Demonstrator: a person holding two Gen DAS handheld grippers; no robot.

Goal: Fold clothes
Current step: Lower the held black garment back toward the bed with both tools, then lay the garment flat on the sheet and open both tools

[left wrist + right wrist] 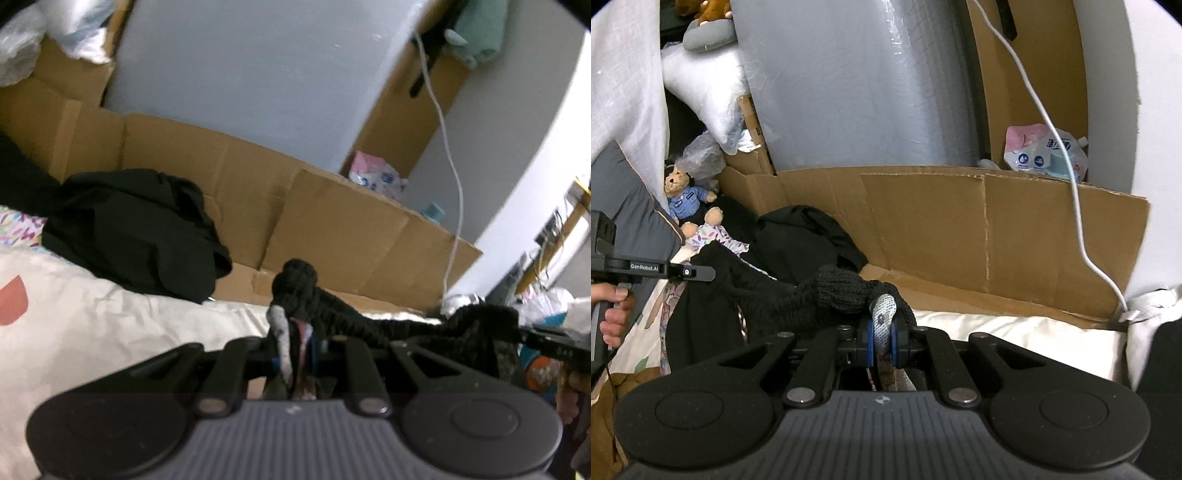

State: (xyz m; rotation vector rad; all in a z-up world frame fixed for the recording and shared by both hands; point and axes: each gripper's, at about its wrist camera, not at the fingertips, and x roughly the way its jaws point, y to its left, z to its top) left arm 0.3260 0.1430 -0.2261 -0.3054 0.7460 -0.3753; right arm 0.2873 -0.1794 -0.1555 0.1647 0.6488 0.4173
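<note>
Flattened cardboard (pixel 960 229) lines a white wall (pixel 1145 110) behind a pale bed (pixel 110 325).

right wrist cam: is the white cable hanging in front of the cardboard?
Yes, the white cable runs down across the face of the cardboard panel to the bedding's right edge.

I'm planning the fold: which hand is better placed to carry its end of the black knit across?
Probably the right. Its claw grips the black knit beside bare bed; the left claw holds the end nearer the black pile.
</note>
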